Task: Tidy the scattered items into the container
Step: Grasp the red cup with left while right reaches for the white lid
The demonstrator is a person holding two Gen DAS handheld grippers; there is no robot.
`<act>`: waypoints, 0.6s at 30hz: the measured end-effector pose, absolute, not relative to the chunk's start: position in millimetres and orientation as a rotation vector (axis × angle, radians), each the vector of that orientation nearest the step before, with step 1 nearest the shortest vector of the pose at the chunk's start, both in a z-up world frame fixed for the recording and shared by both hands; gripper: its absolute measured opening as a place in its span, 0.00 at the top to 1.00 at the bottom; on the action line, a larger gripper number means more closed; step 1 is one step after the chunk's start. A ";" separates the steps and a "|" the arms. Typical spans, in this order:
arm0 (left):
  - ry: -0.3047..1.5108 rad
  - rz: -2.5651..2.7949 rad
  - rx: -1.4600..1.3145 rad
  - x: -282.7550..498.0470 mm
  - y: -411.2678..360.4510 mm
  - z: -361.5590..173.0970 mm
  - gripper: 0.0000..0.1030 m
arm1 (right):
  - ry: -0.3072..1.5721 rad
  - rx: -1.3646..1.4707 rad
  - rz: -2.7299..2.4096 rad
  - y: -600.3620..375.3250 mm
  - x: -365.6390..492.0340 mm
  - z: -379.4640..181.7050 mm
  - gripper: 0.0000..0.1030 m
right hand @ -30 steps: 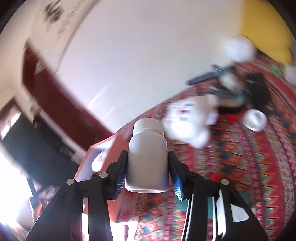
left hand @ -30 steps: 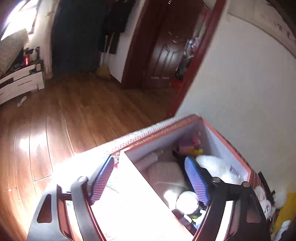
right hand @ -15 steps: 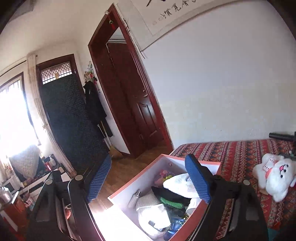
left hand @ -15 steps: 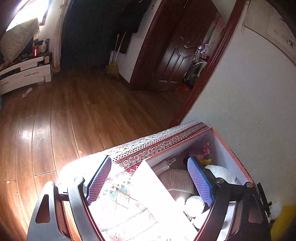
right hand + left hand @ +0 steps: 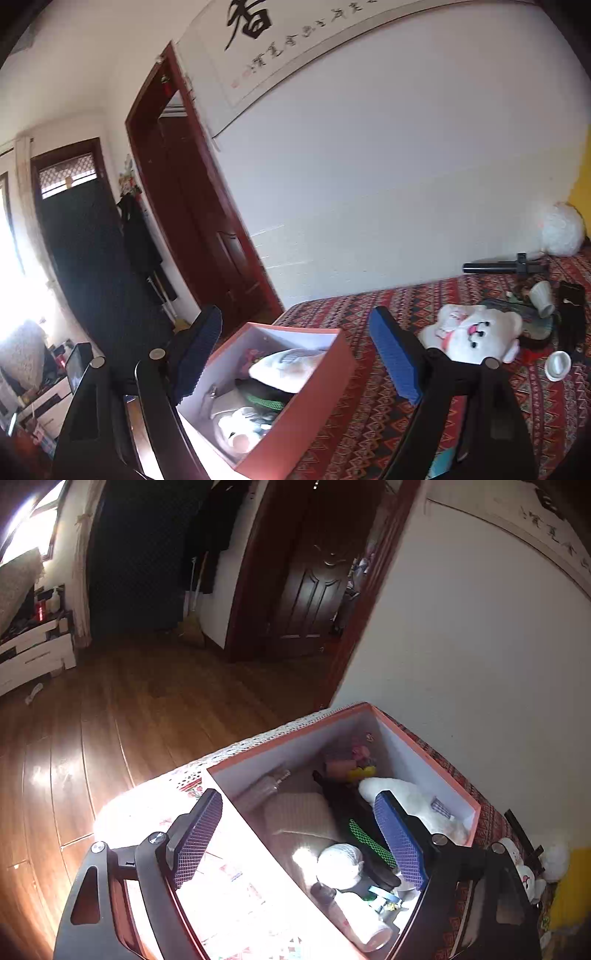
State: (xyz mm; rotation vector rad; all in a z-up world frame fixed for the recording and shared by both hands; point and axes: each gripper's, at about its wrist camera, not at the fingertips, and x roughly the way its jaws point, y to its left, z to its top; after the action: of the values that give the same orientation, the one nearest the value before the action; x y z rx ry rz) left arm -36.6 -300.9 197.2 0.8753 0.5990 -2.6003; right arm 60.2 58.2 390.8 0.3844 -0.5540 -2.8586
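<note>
**Right wrist view: box part filled, more left on the bed**

Right wrist view shows the right tongs (image 5: 295, 354) standing wide with nothing between the blue pads; their jaws have just been opening. Below them sits the salmon-pink cardboard box (image 5: 295, 424) on the red patterned bedspread (image 5: 388, 417), already holding a white soft item, a green mesh piece and a white plastic bottle (image 5: 362, 923) lying near its front corner. The left tongs (image 5: 299, 842) also hang wide and empty above the box's near edge.

By my reading the job is partly done. Well apart from the box, a white plush bear (image 5: 476, 332), a small white cap (image 5: 557, 365), a white cup (image 5: 541, 297), a black pouch (image 5: 570, 321) and a black bar-shaped tool (image 5: 498, 266) by the wall lie on the bed, unpacked.

Sun glare washes out the box's near wall in the left wrist view, and the things deeper inside overlap too much to name. The bed's far end is cut off
</note>
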 end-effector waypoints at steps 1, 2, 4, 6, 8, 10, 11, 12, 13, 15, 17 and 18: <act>0.576 -2.626 0.892 -39.8 -283.8 197.4 0.18 | -0.595 0.390 -2.890 78.1 64.7 384.6 0.20; 0.548 -2.662 0.910 -42.9 -263.5 197.5 0.18 | -0.644 0.400 -2.923 99.3 69.0 377.3 0.20; 0.461 -2.749 0.959 -49.8 -217.1 195.9 0.18 | -0.773 0.437 -2.975 145.6 79.0 355.8 0.20; 0.349 -2.844 1.043 -57.0 -161.5 190.3 0.18 | -0.918 0.501 -3.019 191.7 88.1 326.8 0.20; 0.251 -2.937 1.159 -61.4 -103.9 175.7 0.18 | -1.083 0.636 -3.060 239.9 89.6 295.1 0.19; 0.152 -3.001 1.306 -62.8 -44.9 153.5 0.18 | -1.265 0.764 -3.041 289.1 88.4 262.4 0.19; 0.106 -3.022 1.367 -63.7 -18.0 143.5 0.18 | -1.352 0.798 -3.036 310.2 90.3 246.9 0.19; 0.060 -3.037 1.412 -61.9 5.3 134.7 0.18 | -1.431 0.844 -3.034 328.9 91.6 230.7 0.19; 0.009 -3.045 1.452 -60.5 27.5 125.6 0.18 | -1.490 0.894 -3.023 342.6 90.1 216.0 0.19; -0.058 -3.041 1.516 -62.8 64.4 111.4 0.18 | -1.562 0.972 -2.967 364.8 80.1 195.4 0.19; -0.082 -3.034 1.584 -64.1 87.8 100.6 0.18 | -1.523 1.026 -2.918 370.1 57.1 183.6 0.20; -0.091 -3.029 1.616 -67.2 93.5 95.6 0.18 | -1.472 1.064 -2.914 367.6 44.6 179.3 0.20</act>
State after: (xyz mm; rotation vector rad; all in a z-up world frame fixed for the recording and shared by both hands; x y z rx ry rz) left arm -67.2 93.5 95.6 1.6160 -0.0909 -3.0289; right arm 44.6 367.6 179.3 1.0642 -1.4718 -2.9140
